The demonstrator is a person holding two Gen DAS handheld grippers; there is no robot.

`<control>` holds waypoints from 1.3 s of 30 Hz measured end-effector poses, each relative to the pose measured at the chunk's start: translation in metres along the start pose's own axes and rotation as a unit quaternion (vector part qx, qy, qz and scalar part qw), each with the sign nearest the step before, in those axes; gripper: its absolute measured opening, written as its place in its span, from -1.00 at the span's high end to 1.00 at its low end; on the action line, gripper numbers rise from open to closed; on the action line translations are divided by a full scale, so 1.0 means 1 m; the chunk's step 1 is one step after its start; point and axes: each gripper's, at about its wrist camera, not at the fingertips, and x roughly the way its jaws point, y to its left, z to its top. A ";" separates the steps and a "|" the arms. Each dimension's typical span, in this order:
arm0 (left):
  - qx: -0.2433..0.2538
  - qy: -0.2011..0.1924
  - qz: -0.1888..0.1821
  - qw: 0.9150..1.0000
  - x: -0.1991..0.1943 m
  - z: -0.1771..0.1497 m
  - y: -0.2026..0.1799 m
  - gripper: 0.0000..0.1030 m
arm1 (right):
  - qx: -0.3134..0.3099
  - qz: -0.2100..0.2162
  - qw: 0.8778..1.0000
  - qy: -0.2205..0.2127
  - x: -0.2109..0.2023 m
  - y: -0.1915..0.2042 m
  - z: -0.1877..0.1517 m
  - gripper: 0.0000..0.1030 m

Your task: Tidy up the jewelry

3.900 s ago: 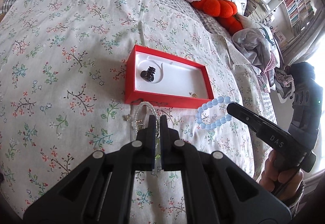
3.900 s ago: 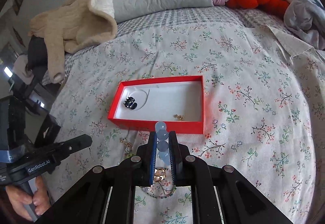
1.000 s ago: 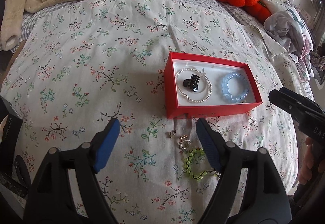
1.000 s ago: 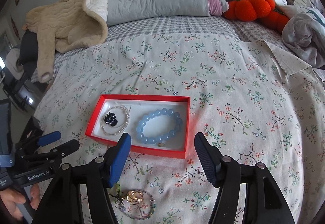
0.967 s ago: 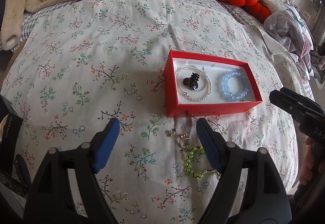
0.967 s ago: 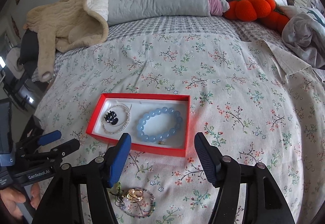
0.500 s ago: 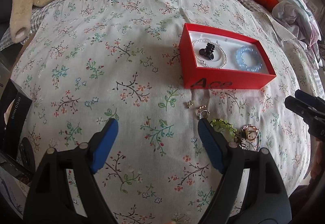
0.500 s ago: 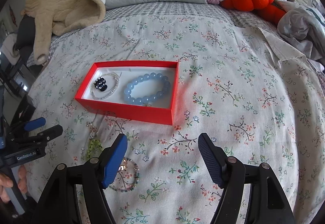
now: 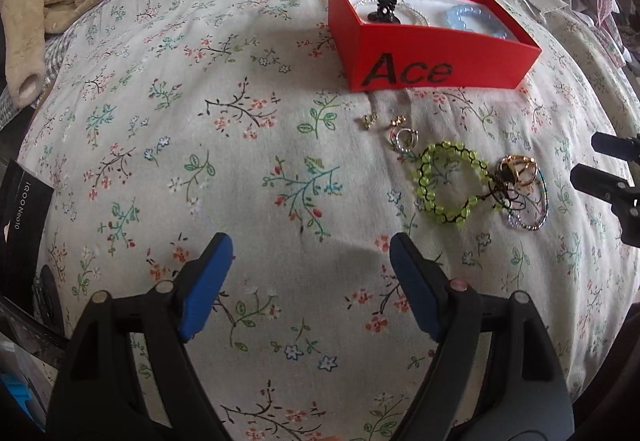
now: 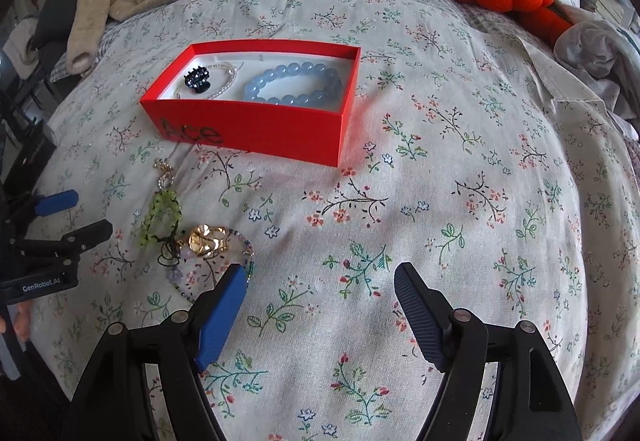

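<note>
Your bed (image 9: 248,145) is soft and quilted, so anything you press on will sink a little. The red box (image 10: 256,121) sits near its middle and already holds a blue bracelet (image 10: 294,81), a pearl strand (image 10: 224,79) and a black clip (image 10: 197,78).

Both tools are empty. Your left gripper (image 9: 310,261) has its jaws wide apart over bare cloth. Your right gripper (image 10: 320,291) has just been opening its jaws, with nothing between them, and its left pad rests just beside the loose pile.

That pile lies on the cloth in front of the box. The green bracelet (image 9: 452,183) is light and floppy, strung beads that will likely roll in the pads, so pinch across the cord at its open side, away from the tangle. Its black cord appears caught up with the thin bangle (image 9: 532,209) and the gold rings (image 9: 518,167), so expect them to drag along. The rings look hard and slippery; take them across the band. The hoop (image 9: 404,139) and gold studs (image 9: 384,120) nearer the box are tiny and lie flat, so press down into the quilt to get under them.
</note>
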 end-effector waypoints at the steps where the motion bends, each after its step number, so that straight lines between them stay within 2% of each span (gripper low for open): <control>1: 0.004 0.003 0.001 1.000 0.001 -0.002 -0.001 -0.57 | -0.007 -0.002 1.000 0.003 0.001 0.002 -0.002 -0.50; 11: 0.031 0.013 -0.011 0.999 0.004 -0.002 -0.014 -0.57 | -0.042 0.013 0.998 0.042 0.019 0.025 -0.012 -0.51; 17: 0.038 0.018 -0.021 0.999 0.006 0.007 -0.020 -0.57 | -0.010 0.037 0.998 0.053 0.028 0.026 -0.010 -0.51; 24: 0.036 0.019 -0.030 0.999 0.006 0.009 -0.019 -0.57 | 0.017 0.058 0.997 0.045 0.026 0.020 -0.002 -0.48; 26: 0.031 0.017 -0.033 0.999 0.004 0.009 -0.018 -0.57 | 0.014 0.061 0.997 0.051 0.031 0.024 -0.002 -0.20; 28: 0.025 0.017 -0.033 0.999 0.005 0.011 -0.017 -0.57 | 0.007 0.055 0.997 0.054 0.035 0.028 -0.002 -0.07; 29: 0.022 0.017 -0.034 0.999 0.005 0.012 -0.016 -0.57 | 0.002 0.050 0.997 0.051 0.036 0.029 -0.002 0.10; 30: 0.019 0.016 -0.034 0.999 0.006 0.013 -0.015 -0.57 | -0.001 0.045 0.998 0.050 0.036 0.030 -0.001 0.17; 34: 0.006 0.015 -0.038 0.999 0.007 0.017 -0.011 -0.57 | -0.017 0.048 0.998 0.045 0.035 0.034 0.002 0.77; 39: -0.010 0.010 -0.050 0.999 0.005 0.020 -0.008 -0.57 | -0.029 0.043 0.998 0.032 0.029 0.037 0.005 0.92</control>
